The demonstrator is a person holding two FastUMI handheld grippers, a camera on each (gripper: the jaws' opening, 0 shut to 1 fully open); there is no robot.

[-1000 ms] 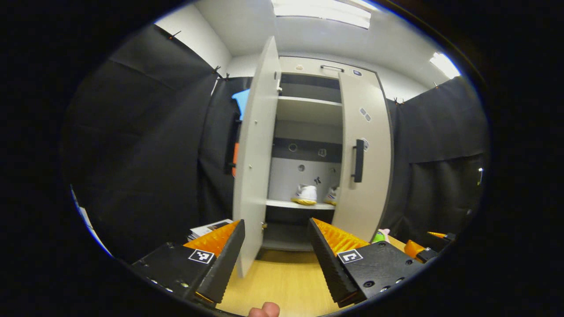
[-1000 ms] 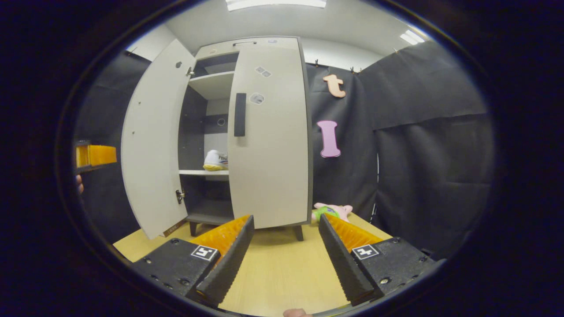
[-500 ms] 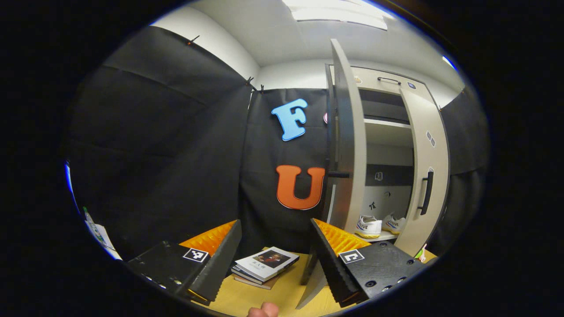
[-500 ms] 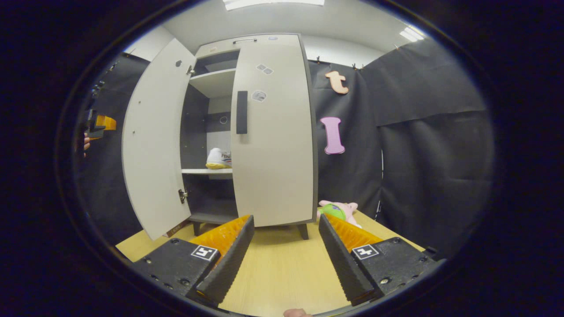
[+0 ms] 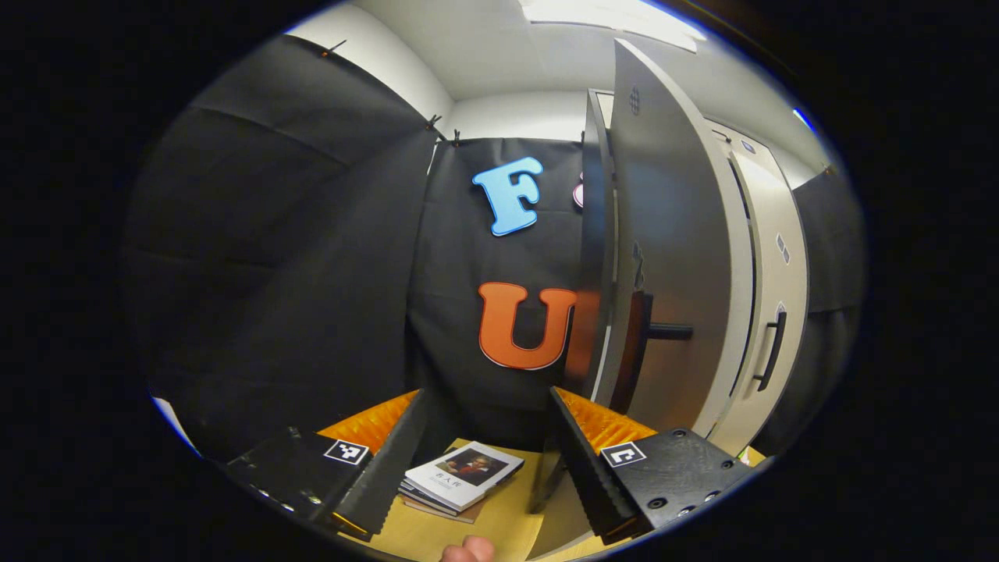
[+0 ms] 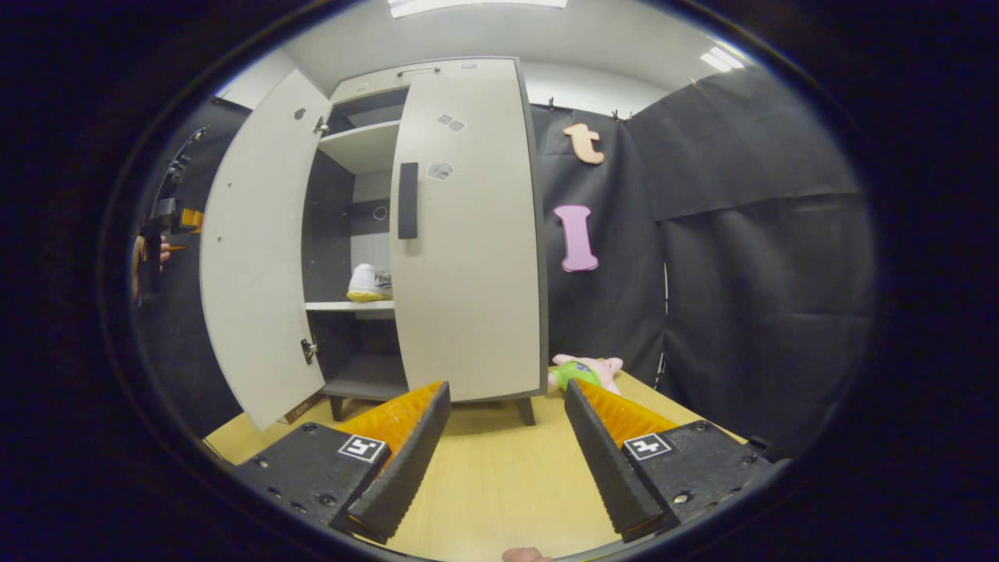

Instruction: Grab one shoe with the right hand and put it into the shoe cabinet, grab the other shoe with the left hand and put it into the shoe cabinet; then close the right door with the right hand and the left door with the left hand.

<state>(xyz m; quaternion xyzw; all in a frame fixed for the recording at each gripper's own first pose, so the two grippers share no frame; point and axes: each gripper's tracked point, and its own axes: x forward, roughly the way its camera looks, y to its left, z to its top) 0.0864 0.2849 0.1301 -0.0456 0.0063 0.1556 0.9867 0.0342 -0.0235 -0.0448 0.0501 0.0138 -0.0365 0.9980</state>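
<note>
My left gripper [image 5: 488, 460] stands with its 2 fingers spread wide and nothing between them. It is up behind the left door [image 5: 671, 257] of the shoe cabinet [image 6: 460, 234], looking along the door's outer face. That door's black handle [image 5: 659, 332] sticks out just above my right-hand finger [image 5: 581, 460]. Farther along I see the right door [image 5: 769, 281] with its own handle [image 5: 769, 351]. Below my fingers a small stack of books [image 5: 460, 480] lies on the wooden table [image 5: 499, 519], close to the black cloth wall. A fingertip [image 5: 467, 549] of my hand shows at the bottom edge.

My right gripper [image 6: 499, 453] is also wide open and empty, held low over the table [image 6: 499, 476], well apart from the cabinet. From here the right door [image 6: 464, 234] looks shut or very nearly so, its dark handle [image 6: 407, 200] near its left edge. The left door [image 6: 254, 250] hangs open at an angle, and through the gap I see 1 white shoe [image 6: 368, 283] with a yellow sole on the middle shelf [image 6: 347, 306]. I cannot see the 2nd shoe from this side. A pink and green plush toy [image 6: 581, 372] lies on the table just beside the cabinet's right foot. At the far left, past the open door, my left gripper [image 6: 175, 222] and the hand [image 6: 140, 261] that holds it are small and hard to make out.
</note>
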